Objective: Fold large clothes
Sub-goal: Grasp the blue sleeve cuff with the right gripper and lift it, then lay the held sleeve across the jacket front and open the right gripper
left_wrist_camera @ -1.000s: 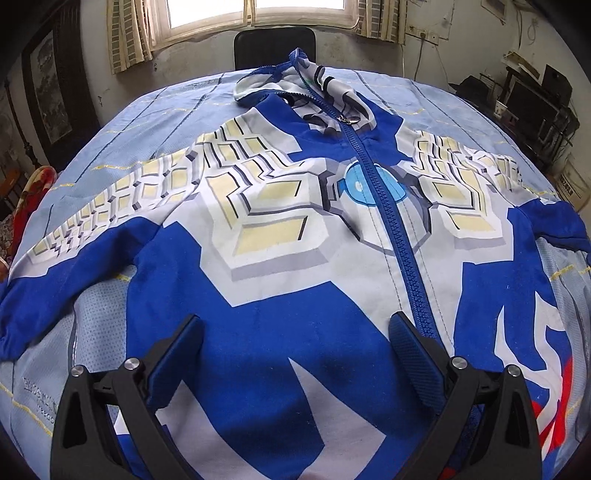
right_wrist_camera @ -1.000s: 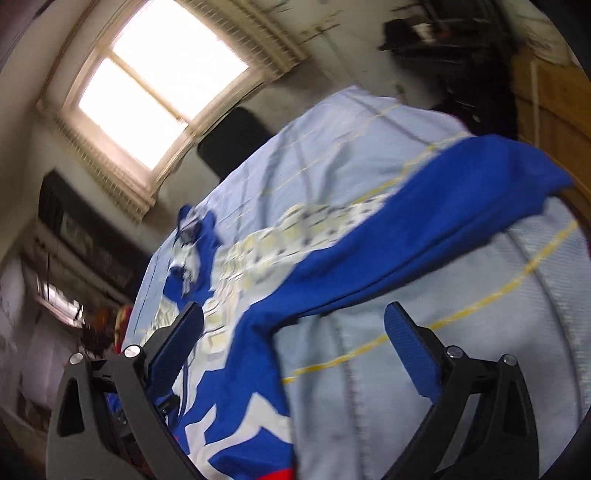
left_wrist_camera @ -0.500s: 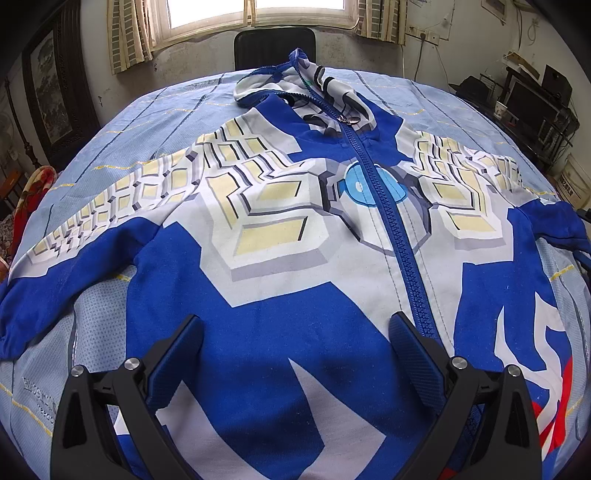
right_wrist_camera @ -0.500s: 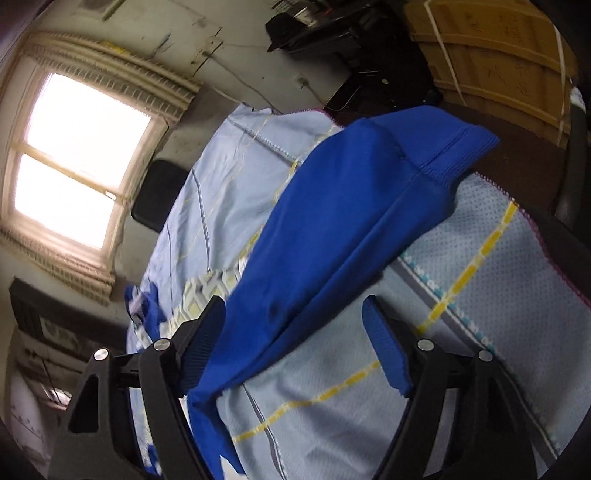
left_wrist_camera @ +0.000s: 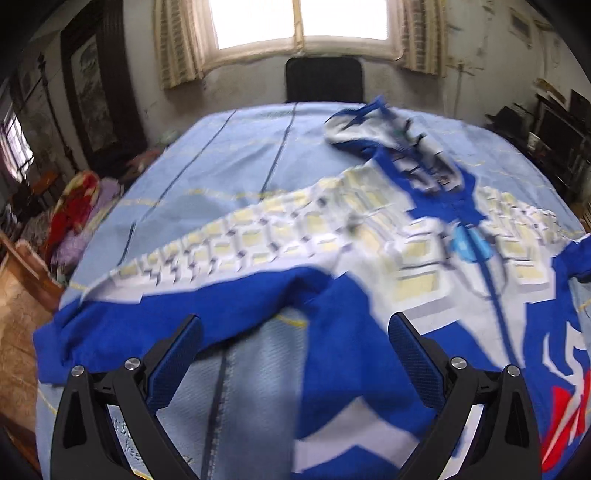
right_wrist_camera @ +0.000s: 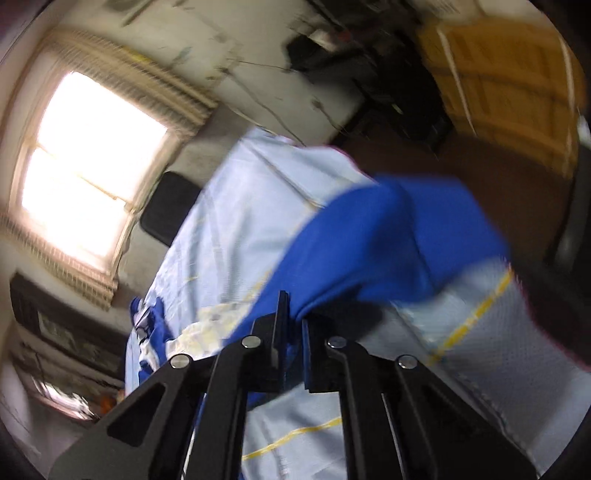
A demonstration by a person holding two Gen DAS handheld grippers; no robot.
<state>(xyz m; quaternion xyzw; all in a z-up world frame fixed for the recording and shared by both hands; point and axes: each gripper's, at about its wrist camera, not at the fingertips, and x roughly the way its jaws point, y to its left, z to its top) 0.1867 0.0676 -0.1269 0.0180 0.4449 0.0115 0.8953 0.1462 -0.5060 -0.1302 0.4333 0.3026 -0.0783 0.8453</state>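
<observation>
Pinching the blue sleeve (right_wrist_camera: 388, 236) of the jacket (left_wrist_camera: 369, 258), the right gripper (right_wrist_camera: 293, 317) has just closed its jaws, tilted downward over the bed sheet (right_wrist_camera: 236, 206). The left gripper (left_wrist_camera: 295, 332) hovers wide apart and empty above the other sleeve (left_wrist_camera: 184, 317), angled steeply down.

Blown-out window (left_wrist_camera: 301, 20) backlight, motion blur, fisheye vignetting.

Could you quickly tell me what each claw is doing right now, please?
Left claw: open, holding nothing, above the jacket.
Right claw: just closed, pinching the jacket's blue sleeve.
</observation>
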